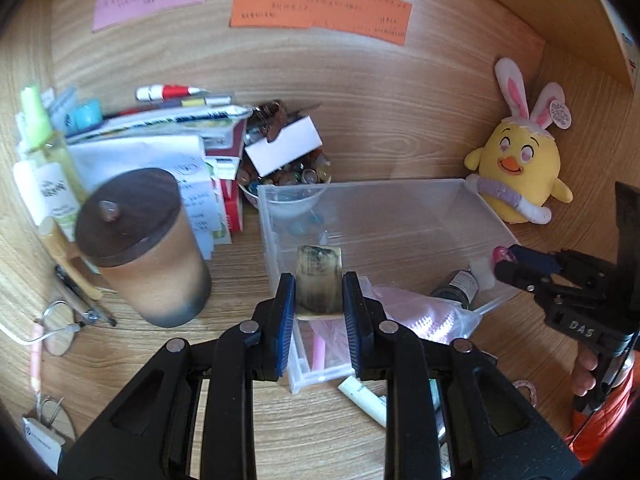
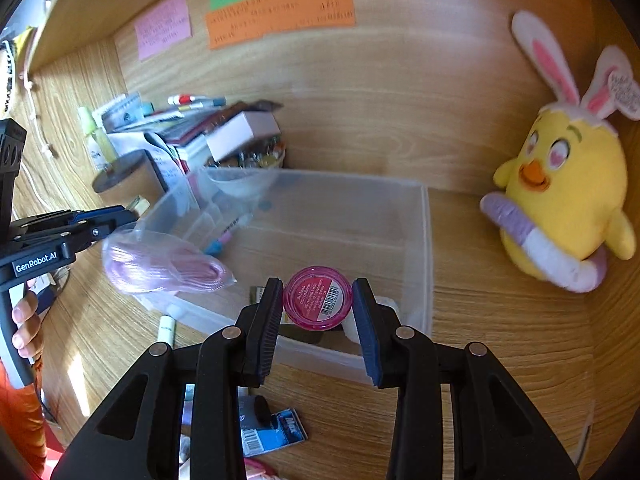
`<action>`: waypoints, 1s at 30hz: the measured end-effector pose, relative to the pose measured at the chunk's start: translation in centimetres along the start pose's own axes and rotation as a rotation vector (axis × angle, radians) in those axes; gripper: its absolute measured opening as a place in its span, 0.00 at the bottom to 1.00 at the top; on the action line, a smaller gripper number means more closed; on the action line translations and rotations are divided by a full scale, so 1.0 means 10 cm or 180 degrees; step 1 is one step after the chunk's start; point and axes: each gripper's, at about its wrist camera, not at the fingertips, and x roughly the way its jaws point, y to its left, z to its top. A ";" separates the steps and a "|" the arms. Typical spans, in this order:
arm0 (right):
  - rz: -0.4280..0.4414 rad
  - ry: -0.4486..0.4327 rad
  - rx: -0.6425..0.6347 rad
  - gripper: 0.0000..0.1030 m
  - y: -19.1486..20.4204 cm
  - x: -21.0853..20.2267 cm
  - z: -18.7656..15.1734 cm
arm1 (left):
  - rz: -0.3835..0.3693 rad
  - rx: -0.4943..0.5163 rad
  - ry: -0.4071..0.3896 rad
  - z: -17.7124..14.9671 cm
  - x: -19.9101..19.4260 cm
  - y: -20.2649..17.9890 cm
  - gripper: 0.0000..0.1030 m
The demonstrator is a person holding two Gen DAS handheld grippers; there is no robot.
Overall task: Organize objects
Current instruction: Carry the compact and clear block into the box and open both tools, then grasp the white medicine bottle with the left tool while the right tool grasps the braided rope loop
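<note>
My left gripper is shut on a flat dark-and-yellowish block and holds it over the near left part of a clear plastic organizer box. My right gripper is shut on a small round pink jar, label side up, above the box's near right corner. The right gripper also shows at the right of the left wrist view, and the left gripper at the left of the right wrist view. A bag of pink cord lies on the box's near left edge.
A brown lidded canister stands left of the box, with stacked papers and bottles behind it. A bowl of small trinkets sits behind the box. A yellow chick plush leans at the right wall. A white tube and glasses lie in front.
</note>
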 end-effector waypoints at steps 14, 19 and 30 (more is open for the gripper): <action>-0.0021 0.0120 0.0025 0.42 -0.01 0.11 -0.03 | 0.0029 0.0081 0.0004 0.00 -0.03 -0.06 0.43; -0.0057 0.0031 -0.0015 0.49 0.03 -0.01 -0.04 | 0.0010 0.0123 -0.0122 -0.02 -0.22 -0.10 0.57; -0.0089 -0.0170 -0.0157 0.70 0.15 -0.50 -0.29 | 0.0192 0.0412 -0.0331 -0.40 -0.63 -0.40 0.92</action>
